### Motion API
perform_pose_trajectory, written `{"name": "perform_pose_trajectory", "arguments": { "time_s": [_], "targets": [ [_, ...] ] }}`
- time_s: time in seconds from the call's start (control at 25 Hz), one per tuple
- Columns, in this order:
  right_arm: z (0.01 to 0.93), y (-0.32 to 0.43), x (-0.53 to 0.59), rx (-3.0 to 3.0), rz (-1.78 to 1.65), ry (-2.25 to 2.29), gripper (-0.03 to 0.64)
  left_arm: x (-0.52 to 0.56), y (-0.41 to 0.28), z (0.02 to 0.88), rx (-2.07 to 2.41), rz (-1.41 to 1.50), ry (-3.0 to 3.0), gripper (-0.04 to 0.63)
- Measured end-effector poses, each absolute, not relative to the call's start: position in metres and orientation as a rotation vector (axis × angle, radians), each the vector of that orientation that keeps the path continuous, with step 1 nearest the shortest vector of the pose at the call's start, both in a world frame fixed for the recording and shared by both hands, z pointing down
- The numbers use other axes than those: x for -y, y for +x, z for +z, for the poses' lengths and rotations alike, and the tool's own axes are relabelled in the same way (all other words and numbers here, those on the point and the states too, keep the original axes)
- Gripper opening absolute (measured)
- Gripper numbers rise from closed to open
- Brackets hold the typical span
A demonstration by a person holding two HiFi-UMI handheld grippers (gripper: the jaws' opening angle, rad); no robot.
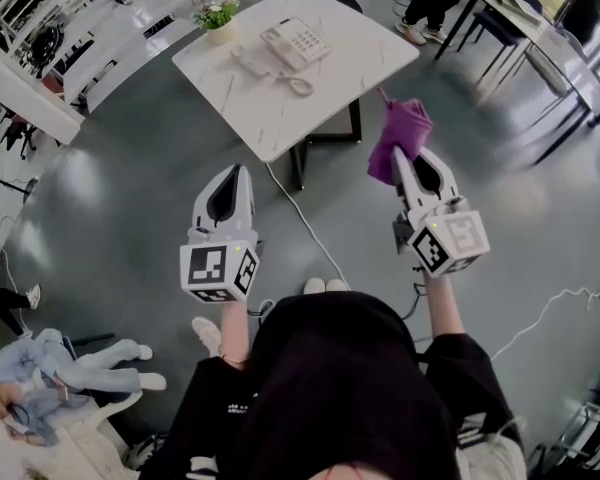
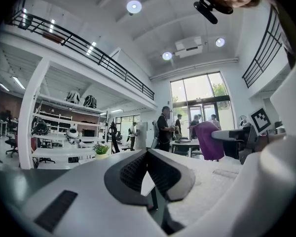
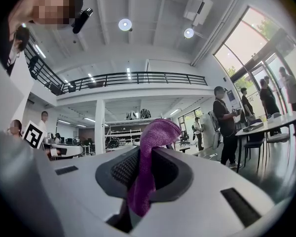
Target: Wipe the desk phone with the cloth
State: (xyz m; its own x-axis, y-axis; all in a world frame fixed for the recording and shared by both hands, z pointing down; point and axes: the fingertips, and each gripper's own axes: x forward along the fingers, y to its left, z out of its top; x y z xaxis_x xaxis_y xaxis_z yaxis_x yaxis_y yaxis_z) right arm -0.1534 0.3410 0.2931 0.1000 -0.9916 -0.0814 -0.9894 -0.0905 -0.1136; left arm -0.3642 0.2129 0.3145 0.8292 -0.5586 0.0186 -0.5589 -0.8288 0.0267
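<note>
Floor (image 1: pixel 110 188): grey and glossy, below both grippers; a white cable (image 1: pixel 302 220) runs across it between them.
Table (image 1: pixel 280 118): white top, ahead of both sets of tips and well apart from them, closer to the left gripper's line.
Forearms: left (image 1: pixel 235 333) and right (image 1: pixel 442 313), bare below black sleeves, stretched forward side by side, lifted above the floor and aimed at the table; hands hidden under the marker cubes in the head view.
Left gripper (image 1: pixel 237 172): jaws closed tip to tip, nothing between them. In its own view (image 2: pixel 147 152) the dark ribbed pads meet at the front, with a narrow slit left behind that point.
Right gripper (image 1: pixel 404 156): jaws clamped on the cloth. In its own view (image 3: pixel 144 154) purple fabric fills the gap from tips to base.
Cloth (image 1: pixel 400 133): purple, bunched, bulging out past the right gripper's tips and drooping on the side toward the left gripper; in the right gripper view (image 3: pixel 152 132) a rounded fold rises above the pads and a tail hangs down behind them.
Phone (image 1: pixel 296 40): white desk set on the table's far part, well ahead of the left gripper's tips; handset (image 1: pixel 250 65) lying off the base, on the side nearer the grippers; keys too small to read.
Plant (image 1: pixel 218 16): small potted green, at the far table corner, left of the phone.
</note>
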Motion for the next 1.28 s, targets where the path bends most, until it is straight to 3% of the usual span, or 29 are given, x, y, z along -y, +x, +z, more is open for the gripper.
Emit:
{"name": "perform_pose_trajectory", "arguments": {
  "time_s": [0.64,1.28],
  "targets": [
    [0.298,-0.137,-0.296,-1.937,-0.014,-2.315,0.038,-0.171,-0.344,0.342,0.8,0.063,2.971,-0.003],
    [0.328,0.009,-0.209,-2.034,-0.124,-2.245,0.038,-0.1,-0.191,0.358,0.87,0.086,2.888,-0.003]
  ]
}}
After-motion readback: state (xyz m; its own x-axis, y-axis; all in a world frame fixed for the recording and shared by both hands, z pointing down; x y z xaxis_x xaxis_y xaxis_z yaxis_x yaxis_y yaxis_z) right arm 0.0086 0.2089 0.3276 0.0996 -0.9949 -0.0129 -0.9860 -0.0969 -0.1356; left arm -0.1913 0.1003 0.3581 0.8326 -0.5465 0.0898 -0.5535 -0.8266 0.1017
